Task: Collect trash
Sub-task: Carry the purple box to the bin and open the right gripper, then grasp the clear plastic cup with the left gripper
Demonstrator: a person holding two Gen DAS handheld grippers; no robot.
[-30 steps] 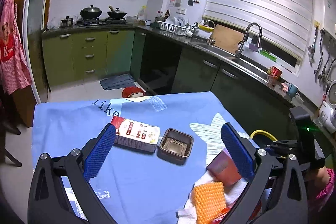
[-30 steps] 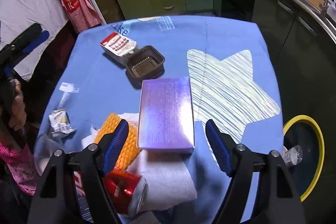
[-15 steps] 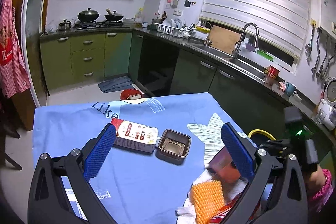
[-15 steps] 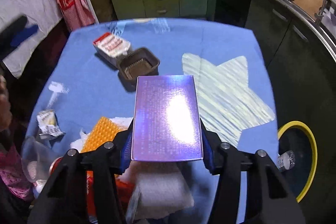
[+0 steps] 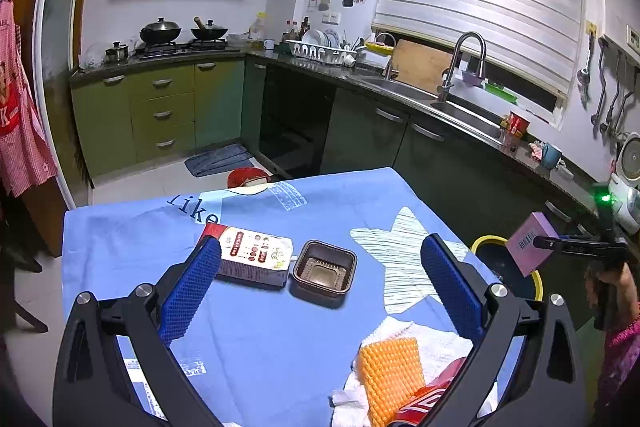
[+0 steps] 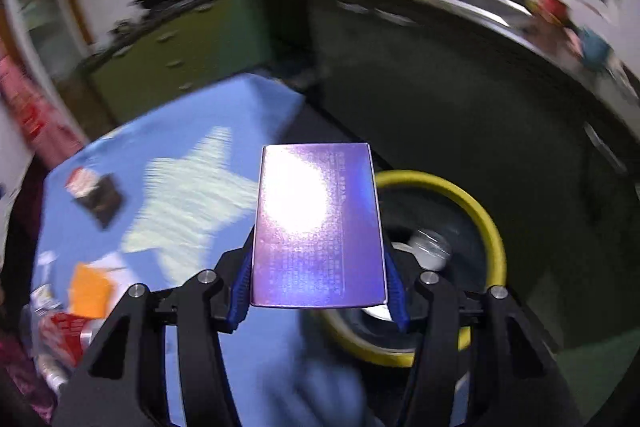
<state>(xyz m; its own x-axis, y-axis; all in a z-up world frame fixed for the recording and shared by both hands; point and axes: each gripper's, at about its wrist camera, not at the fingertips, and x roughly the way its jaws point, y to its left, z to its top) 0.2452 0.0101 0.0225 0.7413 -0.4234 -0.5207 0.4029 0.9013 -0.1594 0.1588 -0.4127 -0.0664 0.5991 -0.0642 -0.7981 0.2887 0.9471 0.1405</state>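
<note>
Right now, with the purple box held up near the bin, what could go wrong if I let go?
The purple box in the right gripper sits over the near rim of the yellow-rimmed bin, not its middle; dropped now, it may clip the rim and fall outside. The right wrist view is motion-blurred, so aim is uncertain. The open left gripper hovers over the carton and brown tray.

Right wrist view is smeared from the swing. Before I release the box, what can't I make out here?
- Bin contents: right wrist view, the purple box covers the middle and motion blur smears the pale item inside.
- Box print: glare and blur, unreadable.
- Right gripper fingertips: hidden behind the box.
- Red can: left wrist view, cut off by the left gripper's finger and the bottom edge.
</note>
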